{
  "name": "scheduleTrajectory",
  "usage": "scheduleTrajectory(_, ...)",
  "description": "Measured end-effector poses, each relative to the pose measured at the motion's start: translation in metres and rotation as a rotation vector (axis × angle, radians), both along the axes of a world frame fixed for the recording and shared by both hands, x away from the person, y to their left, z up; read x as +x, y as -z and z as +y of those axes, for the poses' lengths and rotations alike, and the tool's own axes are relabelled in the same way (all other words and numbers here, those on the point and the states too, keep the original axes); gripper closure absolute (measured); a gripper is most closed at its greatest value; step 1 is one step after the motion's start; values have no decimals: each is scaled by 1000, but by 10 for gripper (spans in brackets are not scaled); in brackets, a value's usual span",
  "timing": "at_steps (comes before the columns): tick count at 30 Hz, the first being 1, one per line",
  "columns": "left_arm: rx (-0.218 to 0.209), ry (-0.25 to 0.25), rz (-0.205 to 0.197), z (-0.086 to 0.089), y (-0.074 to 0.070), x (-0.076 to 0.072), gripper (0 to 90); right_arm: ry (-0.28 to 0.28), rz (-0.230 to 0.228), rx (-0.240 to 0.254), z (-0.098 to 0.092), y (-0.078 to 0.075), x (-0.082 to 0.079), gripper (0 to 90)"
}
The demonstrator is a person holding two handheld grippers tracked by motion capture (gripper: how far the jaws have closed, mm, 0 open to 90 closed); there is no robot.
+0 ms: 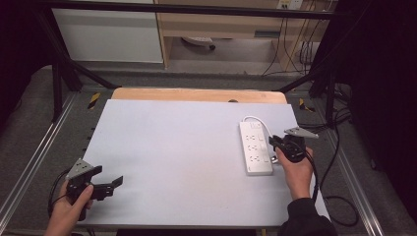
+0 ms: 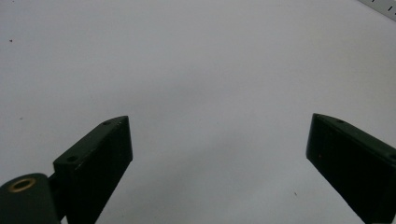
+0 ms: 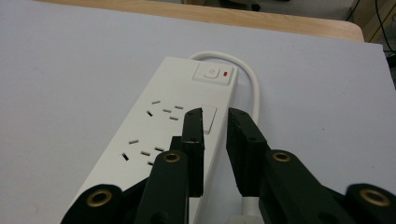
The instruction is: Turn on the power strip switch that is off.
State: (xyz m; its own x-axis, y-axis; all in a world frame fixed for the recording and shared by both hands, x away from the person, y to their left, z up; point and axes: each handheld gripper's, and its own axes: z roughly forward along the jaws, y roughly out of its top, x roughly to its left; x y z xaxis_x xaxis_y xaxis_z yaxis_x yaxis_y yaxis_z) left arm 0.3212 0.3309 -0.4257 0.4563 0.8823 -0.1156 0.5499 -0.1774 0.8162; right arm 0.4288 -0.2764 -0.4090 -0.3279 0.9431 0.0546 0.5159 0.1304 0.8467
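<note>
closing in on the power strip's right edge

the white power strip lies lengthwise on the right half of the pale surface, its cord looping off the far end beside the switch with the red light. the right hand-held gripper hovers just over the strip's right edge, jaws narrowed to a slim gap with nothing between them; the left jaw sits above the strip's face near a small white rocker, the right jaw above bare surface beside the strip. whether either jaw touches the strip cannot be told.

judging from this, the step is to take hold of or press at that right edge. to do it well, lower straight down, keep the jaws parallel to the long side, and avoid nudging the strip sideways, since it is light and may slide on the smooth sheet. stay clear of the main switch.

the left hand-held gripper rests at the near left corner, jaws spread wide and empty, well apart from the strip; it could come over to steady the near end.
</note>
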Motion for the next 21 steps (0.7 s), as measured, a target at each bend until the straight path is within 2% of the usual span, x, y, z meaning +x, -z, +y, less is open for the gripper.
scheduleTrajectory(8,1,2,-1,0,0,0,72,-10,1,-3,3,6,4,858)
scheduleTrajectory(21,1,5,-2,0,0,0,71,-30,18,-32,12,14,10,900)
